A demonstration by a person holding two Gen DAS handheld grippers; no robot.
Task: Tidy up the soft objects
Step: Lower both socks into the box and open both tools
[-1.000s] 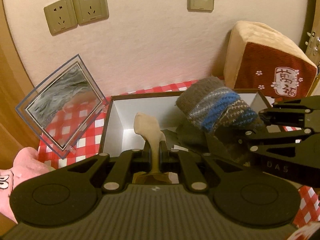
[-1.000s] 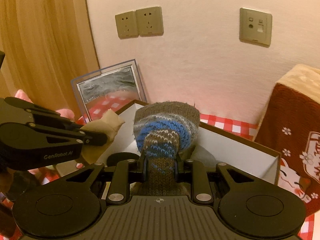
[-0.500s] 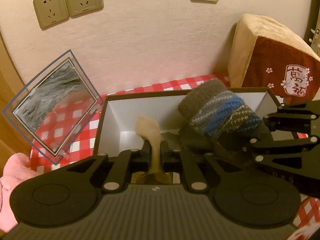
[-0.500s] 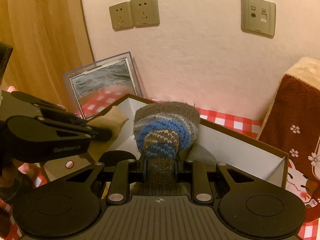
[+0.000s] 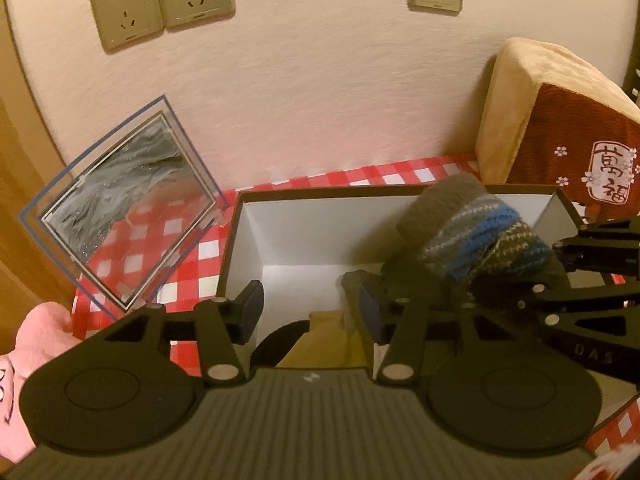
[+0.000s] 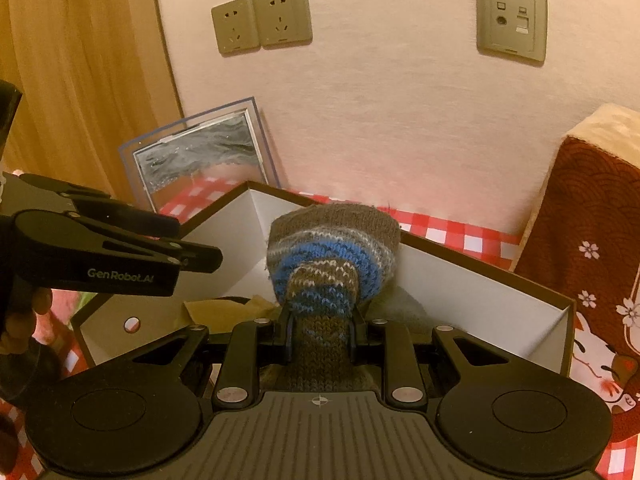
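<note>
beige sock (image 5: 320, 340) lies in the white box (image 5: 280, 248), released beneath the left gripper (image 5: 310, 312), whose jaws have just been opening. at 3 o'clock, the right gripper (image 6: 320, 330) has its jaws clenched on the striped knit sock (image 6: 328, 264) above the box.

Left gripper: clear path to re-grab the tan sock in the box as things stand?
Probably yes. The left gripper, jaws just opened, sits right above the tan sock in the box with nothing between. The right gripper, shut on the knit sock, stays off to the side.
</note>
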